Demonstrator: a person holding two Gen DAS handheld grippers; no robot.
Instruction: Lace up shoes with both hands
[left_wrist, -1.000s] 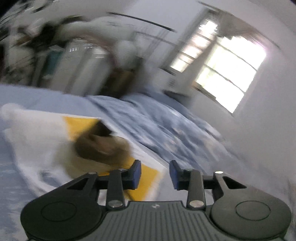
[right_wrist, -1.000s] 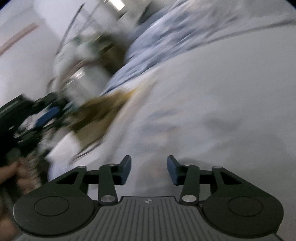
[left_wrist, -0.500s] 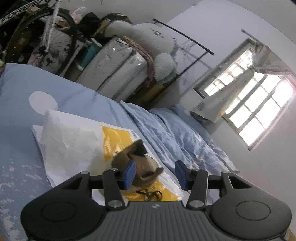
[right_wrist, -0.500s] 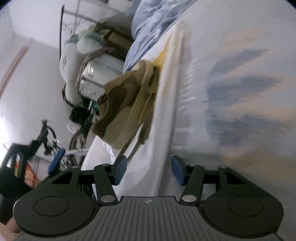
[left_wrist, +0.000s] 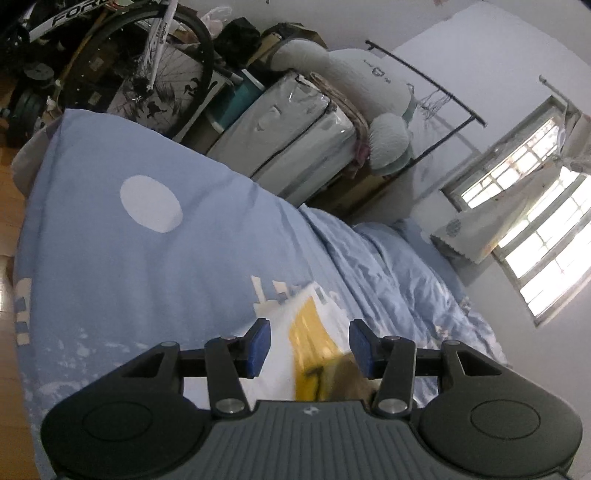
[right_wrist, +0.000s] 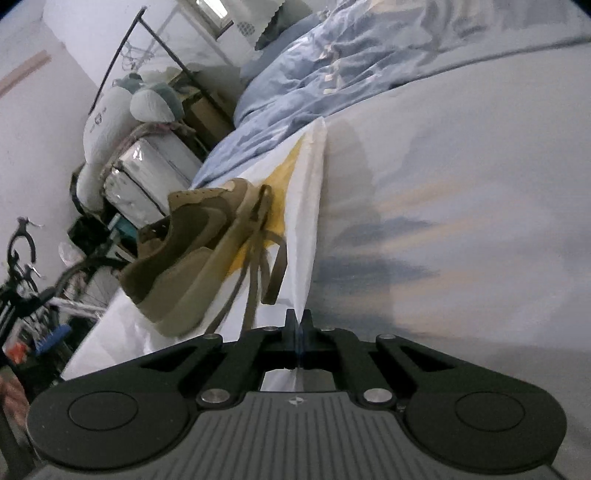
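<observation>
An olive-brown sneaker (right_wrist: 184, 251) lies on a white and yellow bag (right_wrist: 299, 206) on the bed. Its loose flat laces (right_wrist: 258, 269) trail from it towards my right gripper (right_wrist: 297, 325). That gripper is shut, its tips meeting right at the bag's edge, a little right of the laces; whether they pinch the bag I cannot tell. My left gripper (left_wrist: 310, 347) is open above the bag (left_wrist: 306, 325), nothing pressed between its pads. Only a blurred brown bit of the sneaker (left_wrist: 349, 384) shows low between its fingers, the rest hidden behind the gripper body.
A blue duvet (left_wrist: 166, 280) covers the bed, rumpled at the far side (right_wrist: 314, 74). Beyond the bed stand a bicycle (left_wrist: 159, 66), a wrapped mattress (left_wrist: 288, 140), a large plush toy (left_wrist: 369, 96) and a clothes rail (left_wrist: 424, 77). A window (left_wrist: 535, 251) is at right.
The right gripper's jaws have gone from open to shut. The left gripper has swung so the sneaker dropped from between its fingers to almost out of view below them.
</observation>
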